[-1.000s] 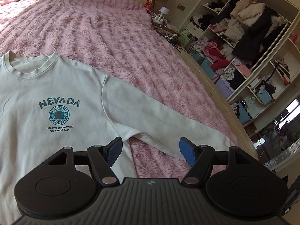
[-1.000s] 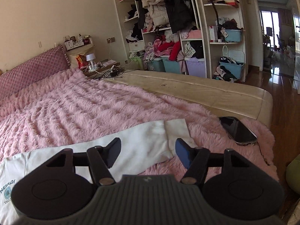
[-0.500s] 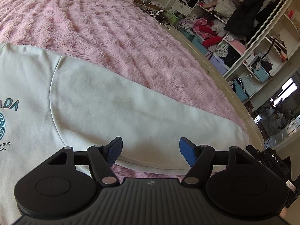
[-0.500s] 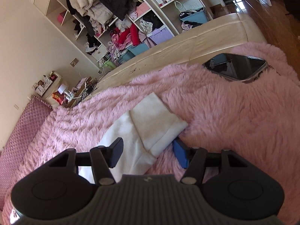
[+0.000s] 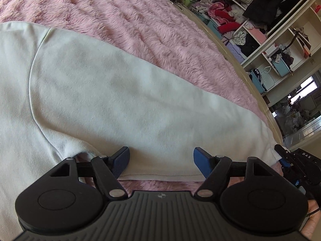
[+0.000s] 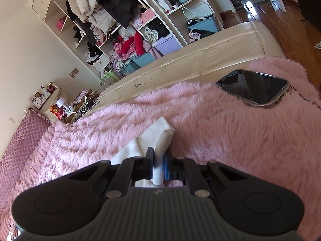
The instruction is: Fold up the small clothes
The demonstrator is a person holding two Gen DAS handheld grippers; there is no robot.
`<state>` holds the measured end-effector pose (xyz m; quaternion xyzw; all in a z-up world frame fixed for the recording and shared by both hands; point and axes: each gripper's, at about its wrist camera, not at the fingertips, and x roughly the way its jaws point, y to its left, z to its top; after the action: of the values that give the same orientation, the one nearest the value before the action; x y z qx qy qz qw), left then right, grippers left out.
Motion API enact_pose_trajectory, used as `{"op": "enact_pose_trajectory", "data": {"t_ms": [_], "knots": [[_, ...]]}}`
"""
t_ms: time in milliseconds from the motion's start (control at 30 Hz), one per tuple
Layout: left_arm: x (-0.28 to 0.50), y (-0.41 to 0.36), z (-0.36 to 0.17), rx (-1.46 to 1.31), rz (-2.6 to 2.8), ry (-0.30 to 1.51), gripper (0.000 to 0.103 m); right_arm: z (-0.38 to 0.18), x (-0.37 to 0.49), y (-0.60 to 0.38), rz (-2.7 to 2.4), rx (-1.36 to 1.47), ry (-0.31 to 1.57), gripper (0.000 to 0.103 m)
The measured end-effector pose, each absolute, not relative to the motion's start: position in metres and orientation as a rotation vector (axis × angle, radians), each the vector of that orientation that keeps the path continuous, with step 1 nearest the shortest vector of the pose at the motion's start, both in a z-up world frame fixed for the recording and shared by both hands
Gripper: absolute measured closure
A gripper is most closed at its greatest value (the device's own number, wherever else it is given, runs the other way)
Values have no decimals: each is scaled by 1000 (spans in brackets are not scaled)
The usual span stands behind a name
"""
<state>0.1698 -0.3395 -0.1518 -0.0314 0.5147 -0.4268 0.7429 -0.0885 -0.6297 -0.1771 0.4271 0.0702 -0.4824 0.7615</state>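
Note:
A pale mint sweatshirt (image 5: 100,92) lies flat on the pink furry blanket (image 5: 140,20). Its sleeve stretches right across the left wrist view. My left gripper (image 5: 161,160) is open, low over the sleeve's near edge, jaws wide apart with the hem between them. My right gripper (image 6: 159,164) is shut on the sleeve cuff (image 6: 160,138), which bunches up white between the blue pads. The right gripper also shows at the cuff end in the left wrist view (image 5: 289,156).
A black phone (image 6: 254,86) lies on the blanket near the bed's far right corner. The beige bed frame (image 6: 200,60) runs behind it. Open shelves of clothes and bins (image 6: 140,30) stand along the wall. A nightstand (image 6: 66,108) sits by the headboard.
My right gripper has closed on the sleeve cuff, which was between open jaws before. My left gripper has dropped closer to the sleeve, still open.

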Motion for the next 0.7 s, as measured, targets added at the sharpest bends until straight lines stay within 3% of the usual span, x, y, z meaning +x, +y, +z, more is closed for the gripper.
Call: {"op": "enact_pose_trajectory", "data": {"t_ms": [300, 700], "knots": [[184, -260, -118, -286, -817, 1094, 19, -114, -55, -604, -890, 871, 94, 100], [171, -8, -119, -578, -387, 1013, 19, -12, 100, -417, -367, 727, 59, 100]]}}
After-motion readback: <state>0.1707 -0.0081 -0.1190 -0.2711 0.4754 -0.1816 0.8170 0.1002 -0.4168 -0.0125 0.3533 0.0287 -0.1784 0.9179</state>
